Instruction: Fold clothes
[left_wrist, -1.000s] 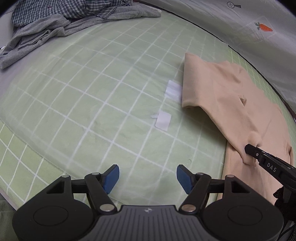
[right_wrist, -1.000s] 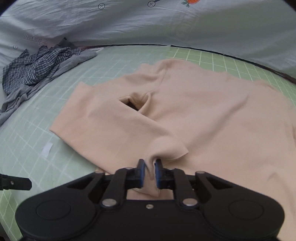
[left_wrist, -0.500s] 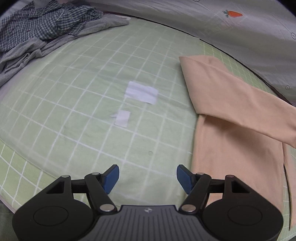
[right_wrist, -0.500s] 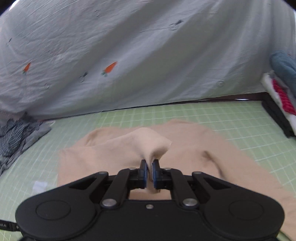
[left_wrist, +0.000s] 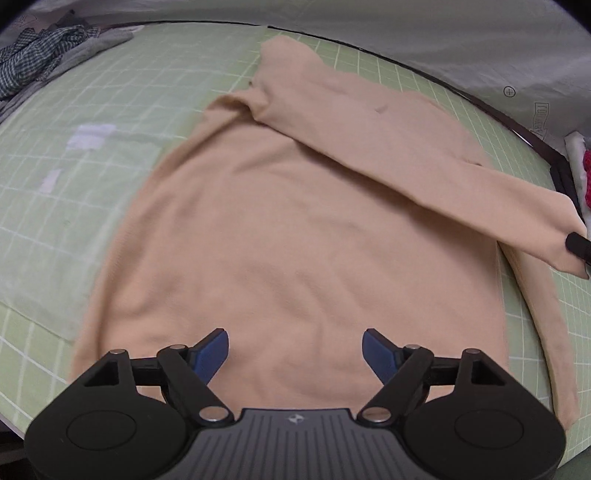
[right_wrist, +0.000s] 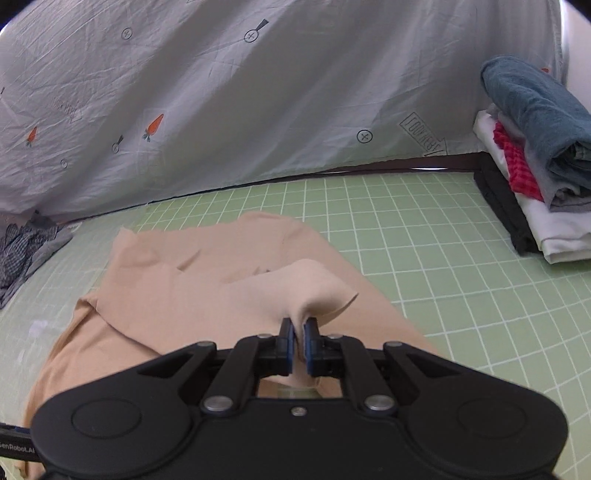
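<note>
- Left wrist view: the left gripper hovers over the lower body of the peach sweater, fingers spread wide and grasping nothing.
- The sweater lies flat on the green grid mat; one sleeve is folded diagonally across it.
- Right wrist view: the right gripper has its fingers clenched on the sleeve cuff, lifted above the sweater.
- A stack of folded clothes sits at the mat's far right.
</note>
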